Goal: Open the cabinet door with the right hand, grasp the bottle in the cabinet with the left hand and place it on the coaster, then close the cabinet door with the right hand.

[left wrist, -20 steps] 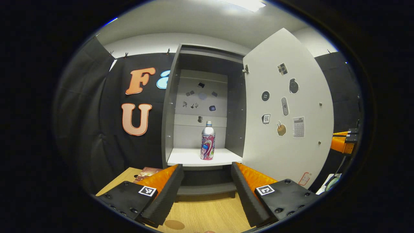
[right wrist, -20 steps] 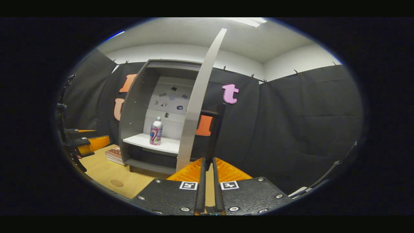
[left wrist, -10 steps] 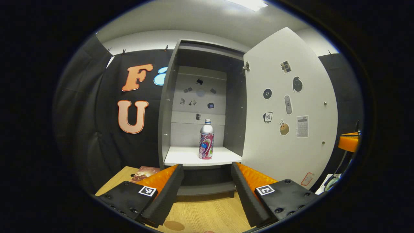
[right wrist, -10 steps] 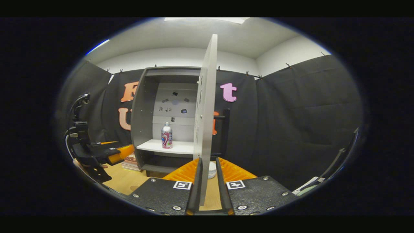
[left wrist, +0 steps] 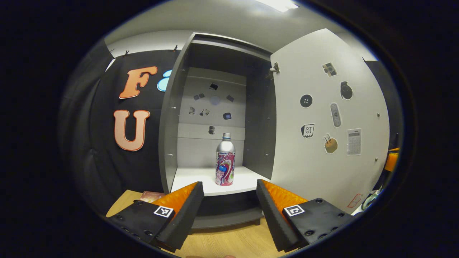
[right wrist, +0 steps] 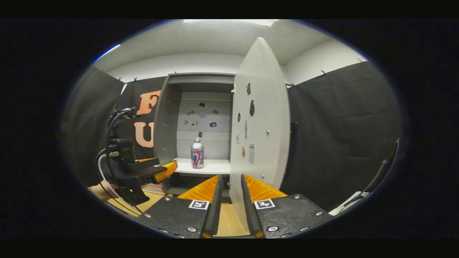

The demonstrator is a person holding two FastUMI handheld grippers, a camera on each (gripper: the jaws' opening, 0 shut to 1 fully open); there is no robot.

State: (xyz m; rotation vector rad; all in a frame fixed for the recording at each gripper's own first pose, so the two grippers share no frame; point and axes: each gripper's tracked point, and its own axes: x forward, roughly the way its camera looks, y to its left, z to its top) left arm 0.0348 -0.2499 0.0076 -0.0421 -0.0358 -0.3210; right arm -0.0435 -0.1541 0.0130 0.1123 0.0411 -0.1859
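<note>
The grey cabinet [left wrist: 168,143] stands open, its white door [left wrist: 322,118] swung out to the right. A silver bottle [left wrist: 225,159] with a pink label stands upright on the white shelf [left wrist: 193,179] inside. My left gripper [left wrist: 229,200] is open, a short way in front of the shelf and level with the bottle's base, holding nothing. In the right gripper view the bottle [right wrist: 197,154] is far off. My right gripper [right wrist: 232,200] is slightly open and straddles the lower free edge of the door [right wrist: 258,125]; table shows between the left finger and the door.
The left gripper [right wrist: 143,172] with its cables shows in the right gripper view, left of the cabinet. A small stack of books [left wrist: 150,196] lies on the wooden table [left wrist: 229,240] by the cabinet's left foot. A lower shelf [left wrist: 226,218] sits under the white one.
The left gripper has moved closer to the cabinet, so the bottle looks larger. The right gripper's fingers have parted and the door's inner face has turned into its view.
</note>
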